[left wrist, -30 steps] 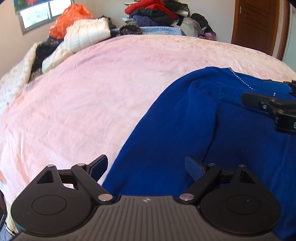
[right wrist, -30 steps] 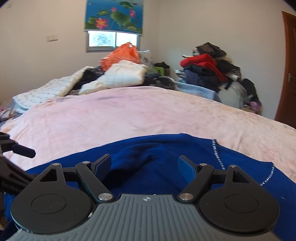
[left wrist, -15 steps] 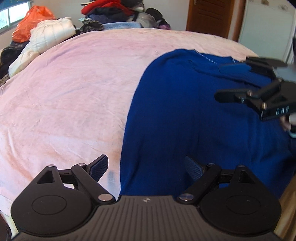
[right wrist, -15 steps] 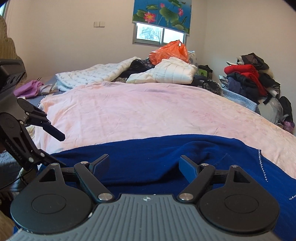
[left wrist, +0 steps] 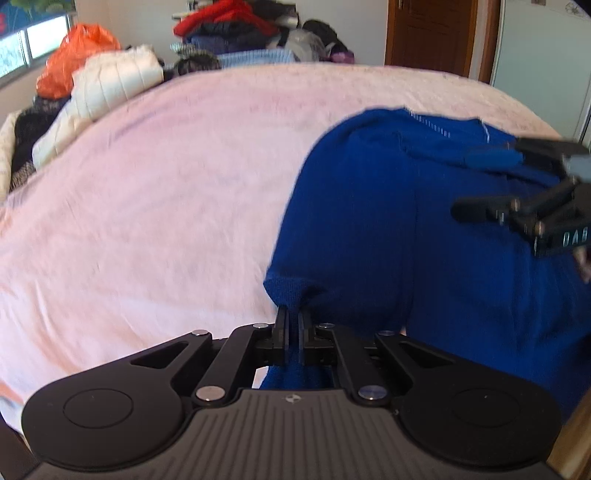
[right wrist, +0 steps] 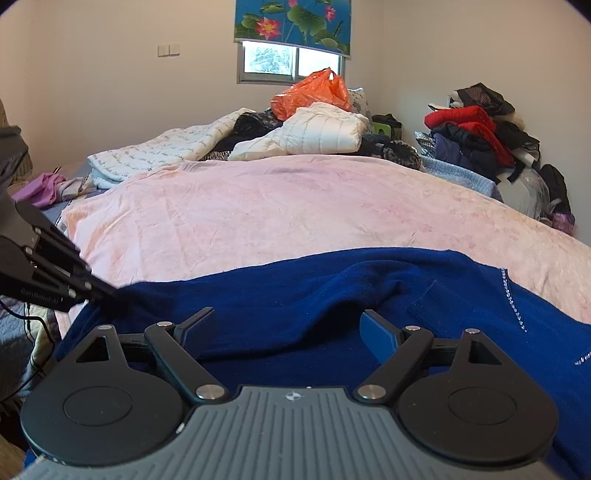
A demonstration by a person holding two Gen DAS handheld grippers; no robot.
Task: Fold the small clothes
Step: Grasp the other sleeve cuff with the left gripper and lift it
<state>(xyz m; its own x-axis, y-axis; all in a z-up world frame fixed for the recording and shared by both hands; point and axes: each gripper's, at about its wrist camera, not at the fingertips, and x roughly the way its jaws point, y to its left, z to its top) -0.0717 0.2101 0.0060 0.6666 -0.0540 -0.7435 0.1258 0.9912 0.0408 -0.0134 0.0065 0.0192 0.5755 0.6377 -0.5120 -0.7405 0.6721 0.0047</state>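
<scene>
Item: blue knit garment (left wrist: 369, 229), spread on the near right part of a pink bedspread (left wrist: 166, 177). A line of small sparkling studs (right wrist: 511, 306) trims it toward its far right end in the right wrist view.

Left gripper (left wrist: 291, 325): jaws together, clamped on a bunched near edge of the blue knit garment; the cloth rises in a pinched ridge just beyond the fingertips and some hangs below them. Pale lettering on its body in the right wrist view is partly legible, seemingly "GenRobot.AI".

Right gripper (right wrist: 288, 328): jaws wide apart and opening, low over the garment, knit fabric showing between them; pads not pressing on it. In the left wrist view it sits at far right over the garment; white letters "DAB" read on its body.

Surroundings: white quilted bundle (right wrist: 321, 129) and orange plastic bag (right wrist: 314, 92) at the far end of the bed; heap of red and dark clothes (right wrist: 476, 125) far right; lotus-print blind (right wrist: 291, 22) over the window; brown door (left wrist: 436, 33).
</scene>
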